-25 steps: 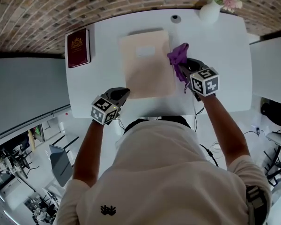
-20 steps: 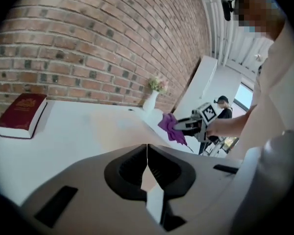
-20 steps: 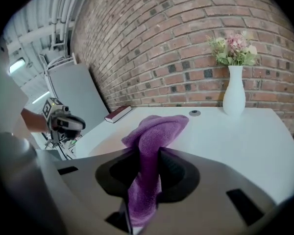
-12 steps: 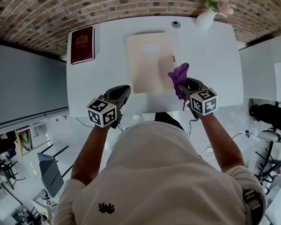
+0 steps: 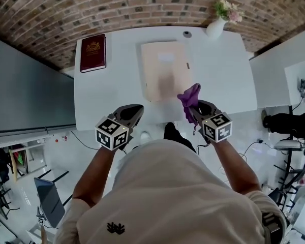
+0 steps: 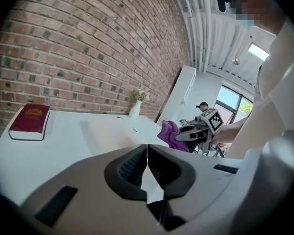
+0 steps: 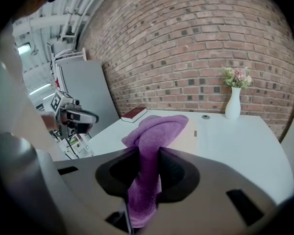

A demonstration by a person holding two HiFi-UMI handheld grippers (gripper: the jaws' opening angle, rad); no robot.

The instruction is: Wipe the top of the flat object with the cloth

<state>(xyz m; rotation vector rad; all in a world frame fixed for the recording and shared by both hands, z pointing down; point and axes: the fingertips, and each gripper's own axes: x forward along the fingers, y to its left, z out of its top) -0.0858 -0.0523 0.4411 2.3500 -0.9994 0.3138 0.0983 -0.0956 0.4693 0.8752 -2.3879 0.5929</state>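
my right gripper is clamped on the purple cloth. the jaws pinch it partway along, so a bunch sticks up past the tips and a tail hangs down on my side. from the head view the cloth sits right by the near right corner of the beige folder. in the left gripper view it looks held up off the surface rather than pressed down (can't say for sure if any bit of it touches).

the folder lies flat in the middle of the white table, long side running away from me, with a pale label patch near its far end.

my left gripper has its jaws together with nothing between them. it hangs at the near edge of the table, left of the folder and well apart from it.

other stuff: a dark red book lies flat at the far left corner. a white vase with flowers stands upright at the far right, up against the brick wall.
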